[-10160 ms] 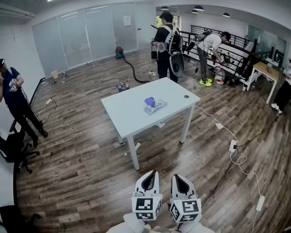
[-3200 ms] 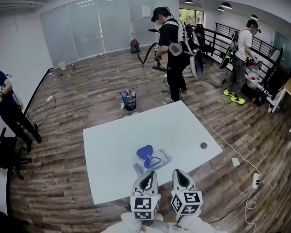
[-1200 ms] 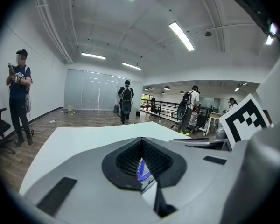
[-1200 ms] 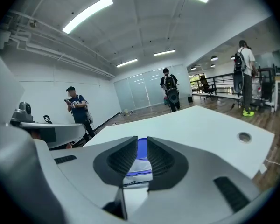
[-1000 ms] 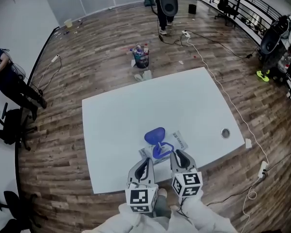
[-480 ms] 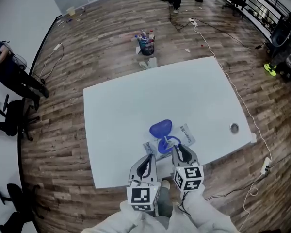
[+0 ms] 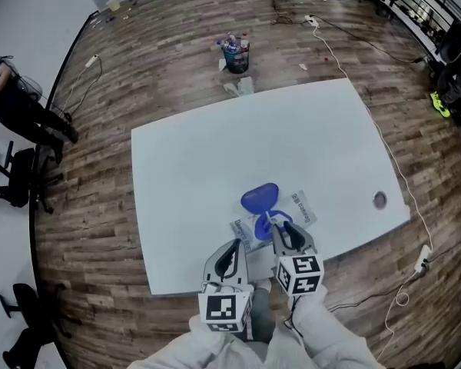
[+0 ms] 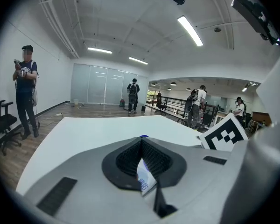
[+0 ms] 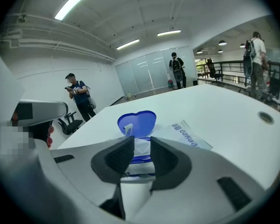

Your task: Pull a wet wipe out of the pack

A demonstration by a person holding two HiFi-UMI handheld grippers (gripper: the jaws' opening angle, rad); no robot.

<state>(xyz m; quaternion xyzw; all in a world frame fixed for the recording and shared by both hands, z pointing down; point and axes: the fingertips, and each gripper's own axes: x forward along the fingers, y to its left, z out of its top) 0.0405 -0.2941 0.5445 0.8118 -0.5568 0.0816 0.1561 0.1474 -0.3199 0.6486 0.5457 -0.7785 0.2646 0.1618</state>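
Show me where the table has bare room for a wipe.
Free: the far half of the table beyond the blue lid, its left side, and between pack and cable hole. Crowded: near edge, around pack, left gripper and right gripper.

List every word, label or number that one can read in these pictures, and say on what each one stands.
Wipes pack: dark print on its end flap, upside down, too blurred to read.
Its edge, in the left gripper view: small characters, unreadable.
Marker cubes: black square patterns only, no words.

left gripper [image 7: 233, 246] closed, right gripper [image 7: 283, 229] parted
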